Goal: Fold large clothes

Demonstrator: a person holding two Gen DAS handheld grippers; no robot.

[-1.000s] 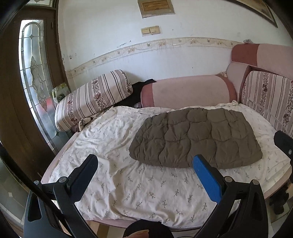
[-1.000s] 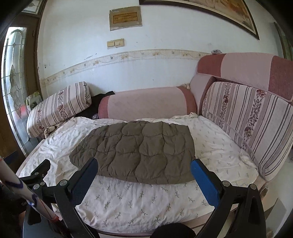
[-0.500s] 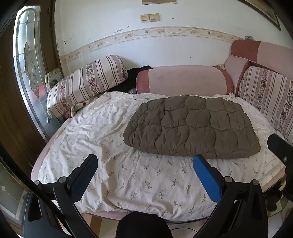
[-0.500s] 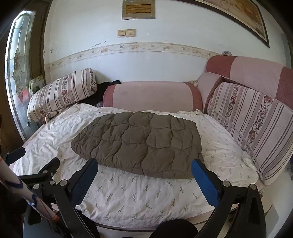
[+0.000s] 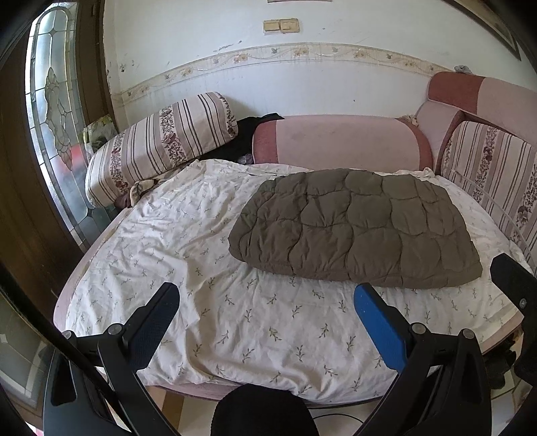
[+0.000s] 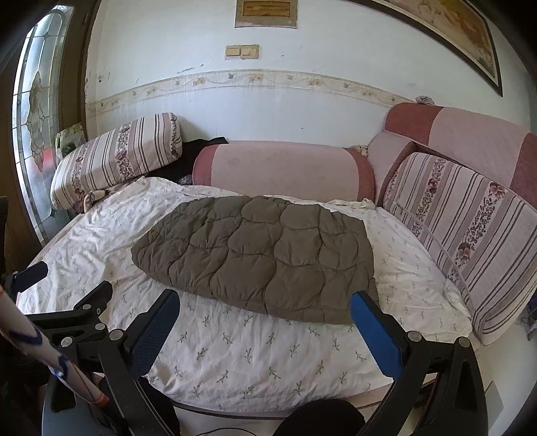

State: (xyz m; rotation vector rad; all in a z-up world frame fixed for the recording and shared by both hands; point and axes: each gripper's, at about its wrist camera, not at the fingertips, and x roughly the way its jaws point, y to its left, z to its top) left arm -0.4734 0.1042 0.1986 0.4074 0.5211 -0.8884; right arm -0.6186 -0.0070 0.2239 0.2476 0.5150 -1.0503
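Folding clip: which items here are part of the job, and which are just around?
Job:
- quilted brown garment
- left gripper, open
- right gripper, open
- floral sheet it lies on

Lying about:
- striped bolster
- pink bolster
- black cloth

No readable text, labels, brands or numbers in either view. Framed plaque (image 6: 266, 12) on the wall above the light switch (image 6: 241, 51) has a dark strip that may carry lettering, too small and blurred to read. Large framed picture (image 6: 446, 30) at upper right: painted scene only, no legible writing. White tube (image 6: 50, 355) at lower left of the right wrist view has blue and red markings, can't tell if they are letters. Quilted jacket (image 5: 355, 228), floral sheet (image 5: 235, 318) and striped cushions (image 5: 161, 144) show pattern only, no tags visible.
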